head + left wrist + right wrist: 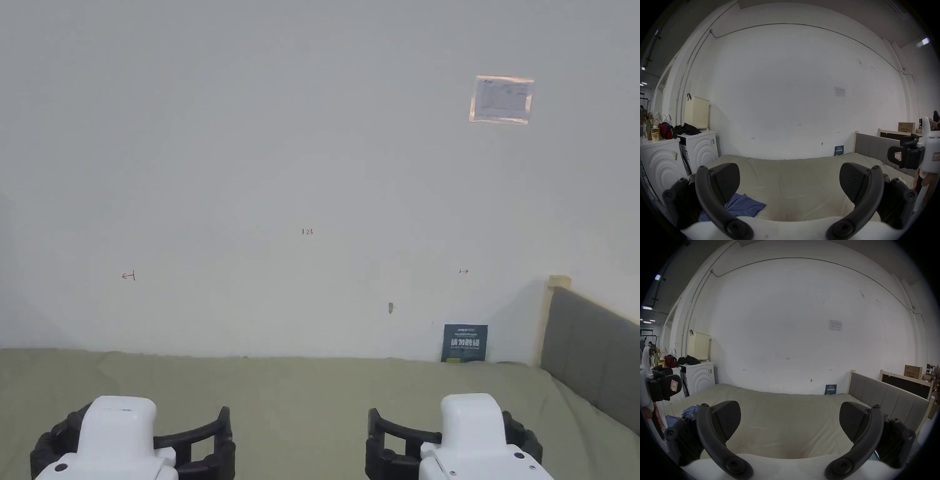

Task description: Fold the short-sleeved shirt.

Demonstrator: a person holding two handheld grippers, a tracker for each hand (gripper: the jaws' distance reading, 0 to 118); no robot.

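- The shirt (744,207) is blue and lies crumpled on the bed (794,183), near its front left edge; the left gripper (789,183) hides part of it.
- In the right gripper view the shirt (690,412) shows as a bunched blue heap behind the right gripper (790,421), probably with a fold standing up; sleeves and collar are hard to make out.
- Both grippers hang above the bed with jaws wide apart and hold nothing.
- In the head view the left gripper (181,447) and right gripper (409,447) are cut off by the bottom edge.
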